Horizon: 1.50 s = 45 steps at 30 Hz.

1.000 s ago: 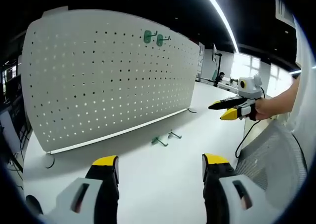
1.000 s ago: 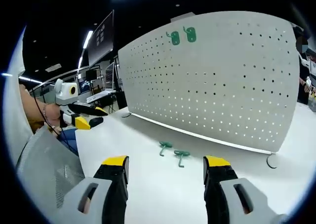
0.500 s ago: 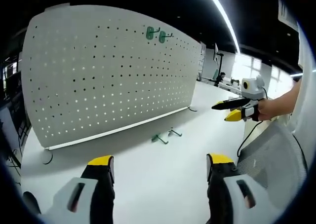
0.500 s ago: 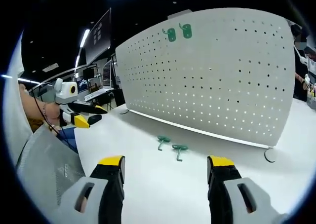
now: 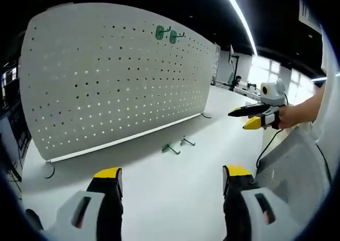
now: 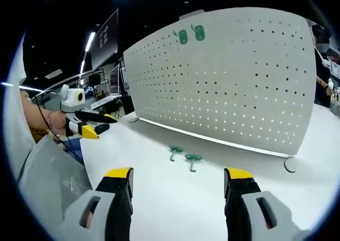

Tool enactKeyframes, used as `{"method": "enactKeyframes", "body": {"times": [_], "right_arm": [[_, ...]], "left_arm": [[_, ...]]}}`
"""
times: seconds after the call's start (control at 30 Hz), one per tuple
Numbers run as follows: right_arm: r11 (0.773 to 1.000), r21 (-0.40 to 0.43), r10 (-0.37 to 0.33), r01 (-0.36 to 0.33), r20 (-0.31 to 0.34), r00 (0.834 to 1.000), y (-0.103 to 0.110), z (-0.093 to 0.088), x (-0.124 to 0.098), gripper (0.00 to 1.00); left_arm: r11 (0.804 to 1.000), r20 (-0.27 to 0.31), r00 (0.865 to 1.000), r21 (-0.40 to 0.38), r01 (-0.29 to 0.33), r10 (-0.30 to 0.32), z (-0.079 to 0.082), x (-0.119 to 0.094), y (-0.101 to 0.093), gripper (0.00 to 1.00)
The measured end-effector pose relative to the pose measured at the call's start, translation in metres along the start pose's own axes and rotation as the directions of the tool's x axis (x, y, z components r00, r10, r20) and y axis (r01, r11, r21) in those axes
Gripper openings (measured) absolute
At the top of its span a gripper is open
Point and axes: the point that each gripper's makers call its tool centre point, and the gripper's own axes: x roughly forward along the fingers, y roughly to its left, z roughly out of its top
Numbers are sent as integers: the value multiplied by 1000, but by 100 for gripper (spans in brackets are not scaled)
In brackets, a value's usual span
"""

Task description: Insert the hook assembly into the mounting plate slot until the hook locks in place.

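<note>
Little is changed since a second ago beyond a slight camera shift. Both claws, left (image 5: 169,180) and right (image 6: 178,180), are held apart and empty. Two green hooks (image 6: 182,157) are left lying on the table (image 6: 159,198) before the pegboard (image 6: 228,76); a misaligned insertion could leave a hook unlocked.

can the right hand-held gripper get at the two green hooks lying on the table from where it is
Probably yes. The right hand-held gripper is open, and the two green hooks lie ahead on bare table, in front of the pegboard.
</note>
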Motion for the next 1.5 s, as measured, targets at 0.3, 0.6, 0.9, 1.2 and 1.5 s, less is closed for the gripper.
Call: {"method": "enactKeyframes", "body": {"times": [0.3, 0.6, 0.9, 1.2, 1.5], "right_arm": [[1000, 7, -1, 1, 0, 1000, 1, -2, -4, 68], [1000, 0, -4, 4, -5, 1000, 1, -5, -6, 68], [1000, 2, 1, -1, -4, 1000, 3, -5, -6, 68], [1000, 2, -3, 3, -13, 1000, 2, -6, -6, 71], [1000, 11, 2, -2, -9, 1000, 5, -3, -4, 72]], "left_arm": [[996, -72, 997, 72, 47, -42, 0, 20, -7, 80], [983, -143, 985, 139, 117, -97, 0, 37, -13, 79], [961, -202, 969, 203, 186, -145, 0, 56, -20, 79], [945, -240, 955, 230, 232, -175, 2, 70, -20, 80], [933, -261, 947, 253, 257, -190, 6, 81, -19, 80]]}}
